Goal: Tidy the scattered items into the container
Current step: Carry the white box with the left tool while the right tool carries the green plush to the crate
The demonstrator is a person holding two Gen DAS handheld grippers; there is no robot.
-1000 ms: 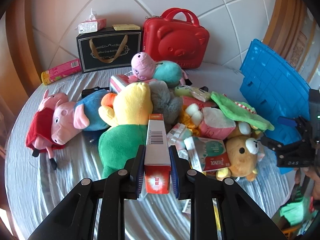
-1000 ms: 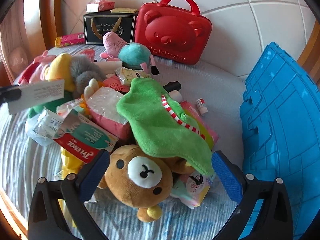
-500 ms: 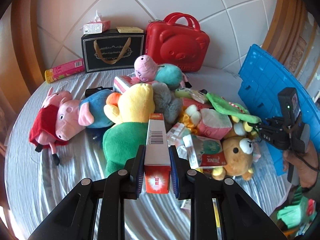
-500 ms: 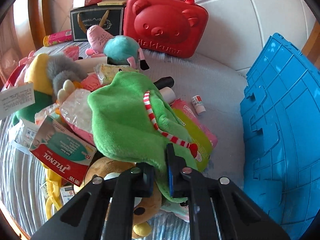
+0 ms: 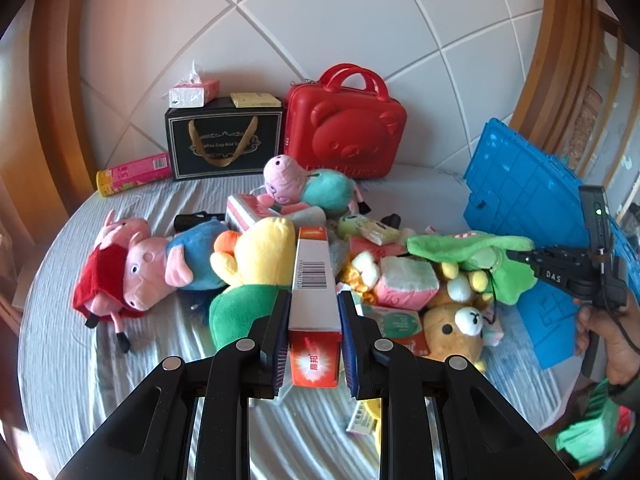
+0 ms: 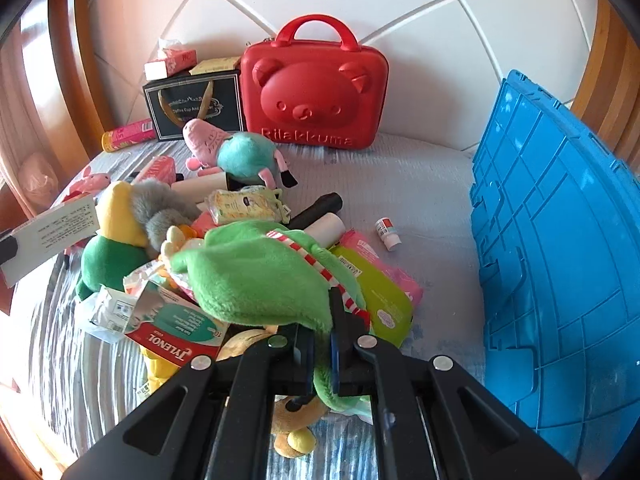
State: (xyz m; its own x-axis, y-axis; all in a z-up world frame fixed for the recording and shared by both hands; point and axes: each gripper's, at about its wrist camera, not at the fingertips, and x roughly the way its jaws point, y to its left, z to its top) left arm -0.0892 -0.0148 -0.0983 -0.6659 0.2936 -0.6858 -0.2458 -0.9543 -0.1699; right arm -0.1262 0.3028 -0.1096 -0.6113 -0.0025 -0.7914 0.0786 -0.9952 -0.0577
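Note:
My left gripper [image 5: 314,300] is shut on a long white and red carton [image 5: 314,280], held above the pile of toys; the same carton [image 6: 52,232] shows at the left edge of the right wrist view. My right gripper [image 6: 322,340] is shut on the edge of a green plush cloth with a red-and-white striped trim [image 6: 256,276], lifted off a brown bear plush [image 5: 456,320]. In the left wrist view the right gripper [image 5: 516,258] pinches the green cloth [image 5: 468,246] in front of the blue crate [image 5: 528,196]. The blue crate [image 6: 560,240] stands at the right.
A red bear-face case [image 6: 316,88], a black gift box [image 6: 196,104] with tissue packs on top, and a pink tube [image 5: 134,170] line the back. Pig plushes [image 5: 140,264], a yellow-green plush [image 5: 256,268], a Tylenol box [image 6: 176,332] and wipes packs [image 6: 376,284] crowd the striped bedcover.
The right gripper closed on the green cloth and raised it off the bear. The left gripper lifted a little, still holding the carton.

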